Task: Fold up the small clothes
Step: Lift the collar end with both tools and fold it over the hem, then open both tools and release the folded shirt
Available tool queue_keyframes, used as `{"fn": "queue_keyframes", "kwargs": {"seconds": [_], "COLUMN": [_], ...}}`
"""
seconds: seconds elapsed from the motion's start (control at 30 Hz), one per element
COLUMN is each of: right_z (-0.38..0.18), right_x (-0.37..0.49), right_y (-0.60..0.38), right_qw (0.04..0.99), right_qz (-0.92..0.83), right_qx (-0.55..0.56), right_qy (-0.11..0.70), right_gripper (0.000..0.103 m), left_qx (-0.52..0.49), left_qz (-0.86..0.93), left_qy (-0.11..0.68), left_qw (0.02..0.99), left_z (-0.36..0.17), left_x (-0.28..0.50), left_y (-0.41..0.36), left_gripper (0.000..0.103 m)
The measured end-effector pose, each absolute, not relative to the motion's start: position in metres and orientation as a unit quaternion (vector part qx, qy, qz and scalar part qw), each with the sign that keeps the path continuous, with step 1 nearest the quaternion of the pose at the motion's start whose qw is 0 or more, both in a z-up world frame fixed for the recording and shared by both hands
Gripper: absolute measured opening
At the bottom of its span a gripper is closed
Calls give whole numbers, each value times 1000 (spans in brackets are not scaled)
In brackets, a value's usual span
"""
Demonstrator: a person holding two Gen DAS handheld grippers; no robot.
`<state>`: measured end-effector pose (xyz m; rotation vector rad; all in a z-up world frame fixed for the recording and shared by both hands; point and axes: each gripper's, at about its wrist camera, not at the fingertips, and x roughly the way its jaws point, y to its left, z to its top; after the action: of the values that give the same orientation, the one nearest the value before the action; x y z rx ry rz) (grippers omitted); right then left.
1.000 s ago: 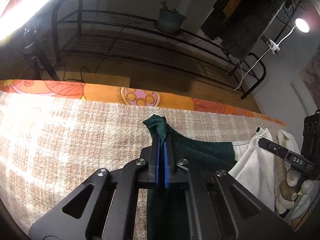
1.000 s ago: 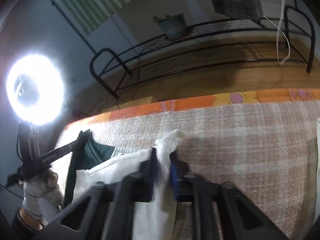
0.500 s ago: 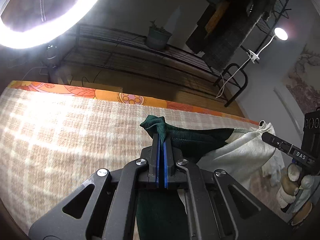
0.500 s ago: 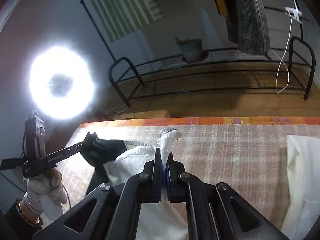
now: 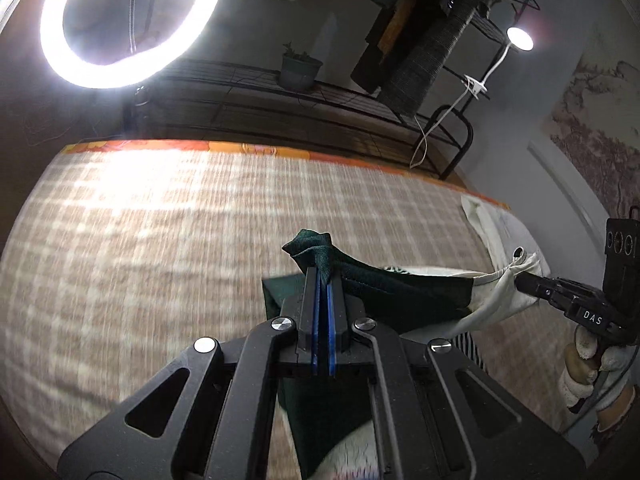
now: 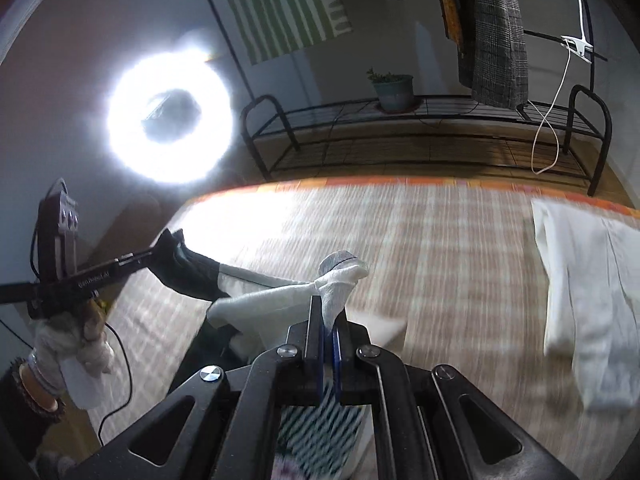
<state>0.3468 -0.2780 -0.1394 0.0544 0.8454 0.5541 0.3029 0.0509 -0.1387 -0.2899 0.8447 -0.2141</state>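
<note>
A small garment, dark green on one side (image 5: 400, 292) and white on the other (image 6: 280, 300), hangs stretched between my two grippers above the checked bedspread (image 5: 160, 240). My left gripper (image 5: 322, 276) is shut on its green corner. My right gripper (image 6: 327, 312) is shut on its white corner. Each gripper shows in the other's view, the right one at the far right (image 5: 560, 296), the left one at the far left (image 6: 132, 260). The garment's lower part hangs below the jaws, with a striped patch (image 6: 320, 428).
A white cloth (image 6: 588, 292) lies flat on the bed's right side. A bright ring light (image 5: 128, 20) stands beyond the bed at the left. A black metal rack (image 6: 420, 136) with a potted plant (image 6: 394, 90) and hanging clothes is behind the bed.
Both grippers have risen and lifted the garment off the bedspread. It now hangs stretched between them, and more of the room shows above the bed.
</note>
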Motion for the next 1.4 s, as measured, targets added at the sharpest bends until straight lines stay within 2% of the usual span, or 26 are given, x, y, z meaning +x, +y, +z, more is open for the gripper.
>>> {"fn": "queue_keyframes", "kwargs": {"seconds": [0.23, 0.63, 0.83, 0.93, 1.1, 1.17, 1.23, 1.4], "right_z": [-161, -171, -174, -175, -171, -167, -165, -187], "right_x": [291, 243, 224, 211, 187, 178, 169, 177], "right_y": [-278, -284, -289, -294, -310, -318, -327, -348], "right_qw": [871, 882, 883, 884, 879, 876, 874, 859], "right_qz": [256, 241, 241, 244, 264, 273, 277, 240], "right_qx": [-2, -30, -36, -35, -29, -18, -4, 81], "right_qy": [419, 403, 400, 398, 397, 398, 398, 445], "right_gripper": [0, 1, 7, 14, 23, 27, 31, 39], "left_qx": [-105, -68, -71, -62, -52, -60, -75, -179], "left_qz": [-99, -99, -95, -104, -120, -125, -122, -93], "left_qy": [428, 441, 452, 461, 463, 465, 461, 481], "left_qw": [892, 889, 884, 879, 877, 874, 876, 853], "left_z": [-156, -177, -181, -181, -174, -171, -167, -181], "left_x": [247, 207, 197, 186, 153, 139, 129, 142], "left_y": [42, 25, 31, 33, 42, 49, 59, 88], "left_gripper": [0, 0, 0, 1, 12, 22, 38, 43]}}
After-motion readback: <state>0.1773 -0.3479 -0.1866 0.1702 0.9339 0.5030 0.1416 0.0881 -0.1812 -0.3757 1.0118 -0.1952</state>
